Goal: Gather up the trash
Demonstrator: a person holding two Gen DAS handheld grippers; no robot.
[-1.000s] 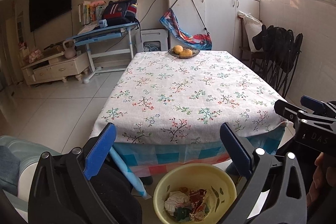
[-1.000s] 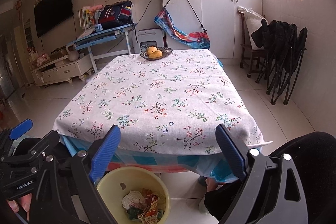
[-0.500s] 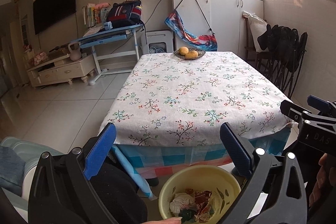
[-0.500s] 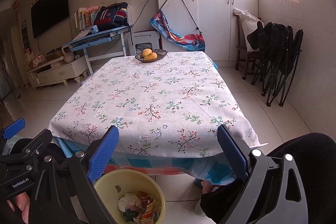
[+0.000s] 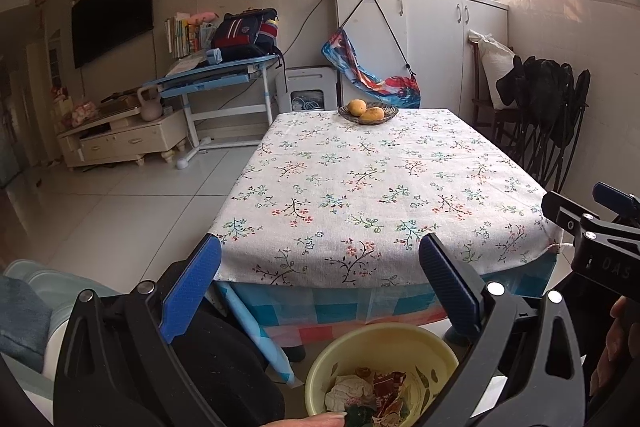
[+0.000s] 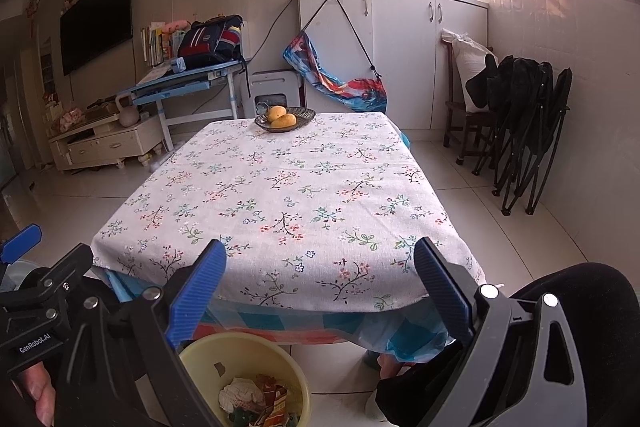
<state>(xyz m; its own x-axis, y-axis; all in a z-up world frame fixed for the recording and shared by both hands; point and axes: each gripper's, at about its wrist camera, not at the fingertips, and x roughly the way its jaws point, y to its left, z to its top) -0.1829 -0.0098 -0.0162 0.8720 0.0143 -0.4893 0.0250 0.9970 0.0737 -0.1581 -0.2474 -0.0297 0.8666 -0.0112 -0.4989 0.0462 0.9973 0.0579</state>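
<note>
A yellow plastic bin (image 5: 384, 367) stands on the floor at the near end of the table, holding crumpled paper and wrappers (image 5: 372, 397); it also shows in the right wrist view (image 6: 248, 379). My left gripper (image 5: 320, 275) is open and empty, held above the bin in front of the table edge. My right gripper (image 6: 320, 279) is open and empty, beside it to the right. The floral tablecloth (image 5: 380, 187) shows no trash on it.
A dish with two yellow fruits (image 5: 368, 113) sits at the table's far end. Folded black chairs (image 6: 520, 131) lean on the right wall. A blue desk (image 5: 216, 79) and low TV cabinet (image 5: 120, 139) stand at the left. The person's knees flank the bin.
Both grippers have risen and pulled back a little, so the table looks smaller and lower. Both stay open and empty. The bin has not moved.
</note>
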